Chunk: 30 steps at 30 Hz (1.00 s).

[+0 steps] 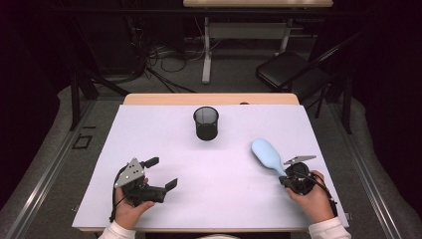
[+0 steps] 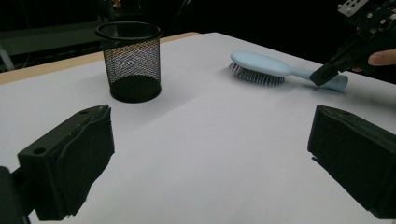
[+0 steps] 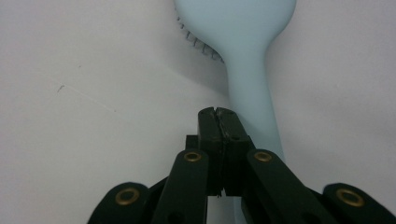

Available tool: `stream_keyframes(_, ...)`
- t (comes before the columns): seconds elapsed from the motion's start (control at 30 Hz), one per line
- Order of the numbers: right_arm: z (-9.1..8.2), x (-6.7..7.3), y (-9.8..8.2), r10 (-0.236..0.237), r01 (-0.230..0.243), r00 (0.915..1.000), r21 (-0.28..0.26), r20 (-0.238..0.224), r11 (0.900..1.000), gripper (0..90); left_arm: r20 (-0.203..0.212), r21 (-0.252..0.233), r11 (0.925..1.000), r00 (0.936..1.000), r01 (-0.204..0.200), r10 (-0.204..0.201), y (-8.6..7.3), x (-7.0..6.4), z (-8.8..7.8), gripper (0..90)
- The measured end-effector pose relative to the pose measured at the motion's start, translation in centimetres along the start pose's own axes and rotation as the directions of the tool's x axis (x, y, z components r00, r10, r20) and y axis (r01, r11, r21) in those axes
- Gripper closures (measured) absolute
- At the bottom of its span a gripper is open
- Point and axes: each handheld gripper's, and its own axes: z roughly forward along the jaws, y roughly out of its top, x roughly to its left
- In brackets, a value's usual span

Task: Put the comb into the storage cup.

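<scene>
Brush [image 1: 265,154] lies head at 11 o'clock, handle at 5, under the right gripper [image 3: 218,122], jaws pressed together, nothing between them; left gripper [image 1: 162,173] wide, well apart.

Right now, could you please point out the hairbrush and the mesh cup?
hairbrush [image 1: 264,152], high view, on the back of its head.
mesh cup [image 2: 132,65], left gripper view, on its side wall.

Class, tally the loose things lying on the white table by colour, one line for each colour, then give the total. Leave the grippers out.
Black: 1, the mesh cup
Light blue: 1, the hairbrush
Total: 2
</scene>
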Motion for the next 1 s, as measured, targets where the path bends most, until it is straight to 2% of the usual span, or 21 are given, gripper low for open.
stream_keyframes(0.27,0.11,-0.18,-0.06,0.0,0.0,1.0,-0.012,-0.004,1.0,88.5,0.0,0.0,1.0,1.0,0.003,-0.003,-0.01,0.01,0.02,0.6)
stream_keyframes(0.67,0.11,-0.15,-0.05,0.0,0.0,1.0,-0.002,-0.003,1.0,87.2,-0.002,0.001,1.0,1.0,0.004,-0.004,-0.01,0.03,0.0,0.6)
stream_keyframes(1.0,-0.05,-0.14,-0.04,0.013,-0.013,0.9996,-0.012,-0.023,1.0,84.8,-0.003,0.001,1.0,1.0,0.003,-0.003,-0.01,0.04,-0.01,0.6)
